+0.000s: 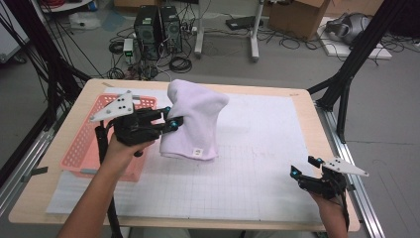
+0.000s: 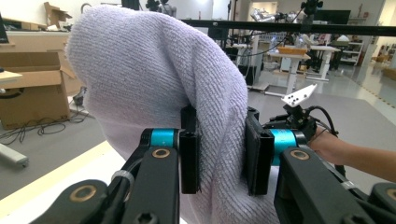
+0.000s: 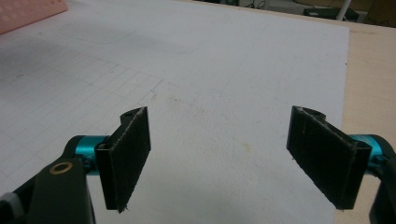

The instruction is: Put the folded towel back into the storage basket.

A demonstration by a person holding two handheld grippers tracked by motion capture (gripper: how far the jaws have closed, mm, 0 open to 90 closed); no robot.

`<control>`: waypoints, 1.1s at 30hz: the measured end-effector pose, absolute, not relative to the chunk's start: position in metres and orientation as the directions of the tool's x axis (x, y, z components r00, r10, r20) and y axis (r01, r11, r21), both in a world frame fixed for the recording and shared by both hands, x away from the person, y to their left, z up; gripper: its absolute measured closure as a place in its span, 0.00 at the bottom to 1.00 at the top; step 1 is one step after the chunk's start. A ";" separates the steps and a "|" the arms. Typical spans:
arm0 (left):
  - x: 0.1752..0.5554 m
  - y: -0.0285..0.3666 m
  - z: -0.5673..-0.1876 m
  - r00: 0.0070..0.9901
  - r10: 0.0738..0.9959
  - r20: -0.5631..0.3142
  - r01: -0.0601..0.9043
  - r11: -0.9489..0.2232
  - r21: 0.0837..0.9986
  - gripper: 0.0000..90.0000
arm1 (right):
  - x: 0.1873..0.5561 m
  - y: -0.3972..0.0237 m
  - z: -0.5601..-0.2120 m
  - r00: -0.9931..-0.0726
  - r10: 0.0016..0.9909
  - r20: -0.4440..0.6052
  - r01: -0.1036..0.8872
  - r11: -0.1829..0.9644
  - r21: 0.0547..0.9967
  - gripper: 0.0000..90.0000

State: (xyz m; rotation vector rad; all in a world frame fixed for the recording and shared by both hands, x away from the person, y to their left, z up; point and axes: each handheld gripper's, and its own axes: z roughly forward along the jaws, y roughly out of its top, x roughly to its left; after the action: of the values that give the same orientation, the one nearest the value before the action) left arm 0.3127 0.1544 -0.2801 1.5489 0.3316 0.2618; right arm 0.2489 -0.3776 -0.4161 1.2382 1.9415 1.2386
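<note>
Above the pink plastic basket (image 1: 81, 148), the left gripper (image 1: 174, 122) pinches a lilac terry towel (image 1: 193, 124); lowering steadily should help, while the right gripper (image 1: 304, 166) idles, jaws wide and empty.

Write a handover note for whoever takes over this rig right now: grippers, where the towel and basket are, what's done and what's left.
Left gripper: shut on a fold of the lilac towel, holding it lifted so it hangs over the white grid mat, beside the pink basket.
Right gripper: open, holding nothing, low over the mat near the table's front right corner.
Done: the towel is picked up off the mat.
Left, as it looks: the towel probably goes into the basket at the table's left, and it is not in there yet. The right gripper is free to help.
</note>
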 end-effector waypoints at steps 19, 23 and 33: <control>0.313 0.234 -0.276 0.909 0.411 -0.070 0.056 0.046 0.997 0.80 | 0.250 -0.375 -0.416 -0.433 0.900 0.039 0.423 0.165 0.891 0.23; 0.312 0.251 -0.277 0.902 0.426 -0.076 0.056 0.061 0.997 0.80 | 0.250 -0.374 -0.416 -0.431 0.901 0.039 0.427 0.166 0.889 0.23; 0.314 0.285 -0.284 0.887 0.453 -0.093 0.068 0.071 0.995 0.80 | 0.251 -0.371 -0.417 -0.428 0.903 0.032 0.431 0.173 0.886 0.23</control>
State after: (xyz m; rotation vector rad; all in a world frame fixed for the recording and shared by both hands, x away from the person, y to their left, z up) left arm 0.3138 0.2847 -0.2842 1.4844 0.4336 0.3035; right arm 0.2509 -0.3715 -0.4165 1.2543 1.9407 1.2015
